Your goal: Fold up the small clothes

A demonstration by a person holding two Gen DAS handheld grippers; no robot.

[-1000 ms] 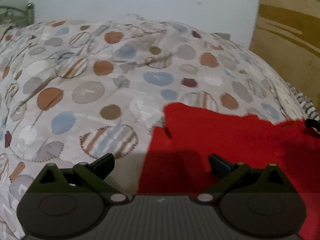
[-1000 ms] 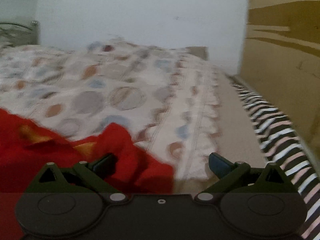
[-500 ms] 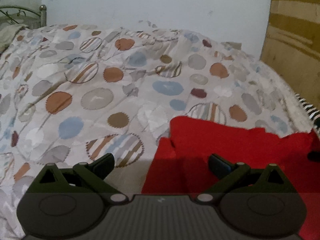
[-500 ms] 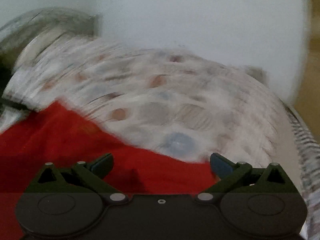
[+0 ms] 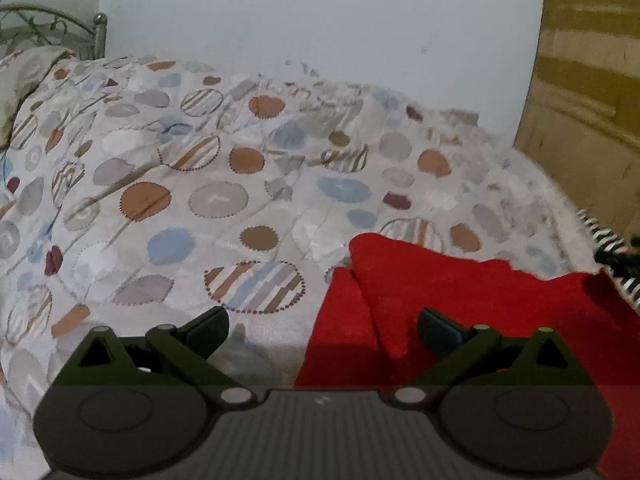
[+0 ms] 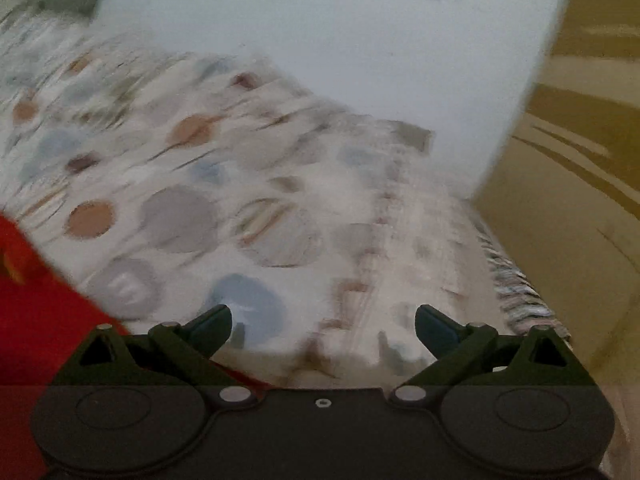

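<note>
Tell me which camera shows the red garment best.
The left wrist view. The red garment lies sharp on the patterned bedspread, with a folded layer and its far edge visible. The right wrist view is motion-blurred and catches only a red patch at its left edge.

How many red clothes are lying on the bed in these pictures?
1. The red garment lies on the patterned bedspread, ahead of the open left gripper; its edge shows at the left of the blurred right view. More may lie outside the frames.
</note>
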